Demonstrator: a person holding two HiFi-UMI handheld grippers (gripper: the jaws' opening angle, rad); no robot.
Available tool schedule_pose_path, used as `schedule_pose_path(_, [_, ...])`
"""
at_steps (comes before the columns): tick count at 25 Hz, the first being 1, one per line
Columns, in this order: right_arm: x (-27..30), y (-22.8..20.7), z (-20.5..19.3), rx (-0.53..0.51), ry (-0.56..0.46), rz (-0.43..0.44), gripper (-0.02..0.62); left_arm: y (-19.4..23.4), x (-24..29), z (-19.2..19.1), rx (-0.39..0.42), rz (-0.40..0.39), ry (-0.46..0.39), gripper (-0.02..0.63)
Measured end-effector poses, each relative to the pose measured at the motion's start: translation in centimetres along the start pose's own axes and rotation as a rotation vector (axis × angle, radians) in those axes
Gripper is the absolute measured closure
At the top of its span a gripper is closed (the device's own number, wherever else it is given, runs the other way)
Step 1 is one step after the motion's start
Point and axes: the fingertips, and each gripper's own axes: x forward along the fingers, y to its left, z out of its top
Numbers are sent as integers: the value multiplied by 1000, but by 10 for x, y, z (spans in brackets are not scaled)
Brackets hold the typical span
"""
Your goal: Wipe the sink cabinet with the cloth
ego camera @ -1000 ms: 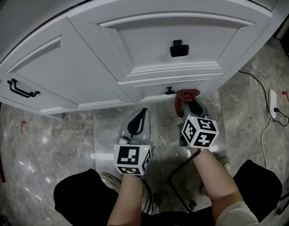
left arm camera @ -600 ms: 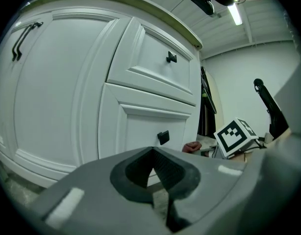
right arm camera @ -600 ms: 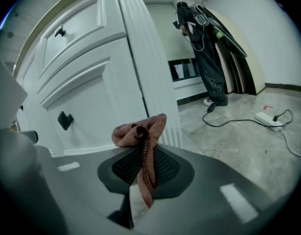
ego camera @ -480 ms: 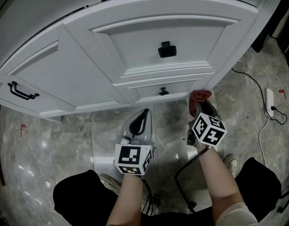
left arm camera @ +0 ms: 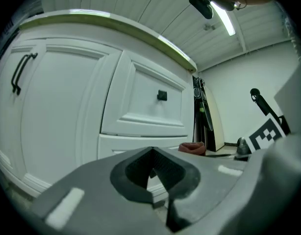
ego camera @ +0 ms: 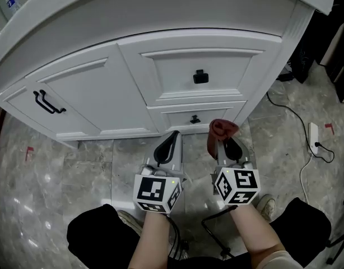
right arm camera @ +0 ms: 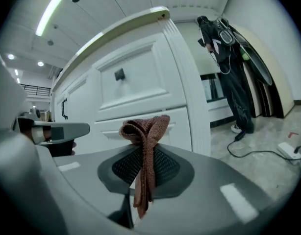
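right gripper (ego camera: pixel 221 144) is gripping the crumpled reddish-brown cloth (ego camera: pixel 222 129) tightly | cloth is now drawing back from the white panelled sink cabinet (ego camera: pixel 93 88), near its lower right corner | left gripper (ego camera: pixel 171 140) is waiting, jaws together, empty | probably between strokes

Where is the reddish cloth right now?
The cloth is right of centre in the head view, pinched in the right gripper, low in front of the sink cabinet, near the bottom drawer's black knob.
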Motion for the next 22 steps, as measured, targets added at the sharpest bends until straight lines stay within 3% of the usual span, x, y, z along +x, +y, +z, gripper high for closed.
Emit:
schedule_pose_path(7, [-66,27,59,-87,-142,-21,517,-42,-53,47,88,7,-91,606])
schedule_pose_path(16, [-166,51,54,-82,-160,10,517,-104,-142,54,64,13,-159,606])
schedule_pose_path(22, [-242,76,60,-109,-216,-4,517,-139,-210,58,115,6,-174,606])
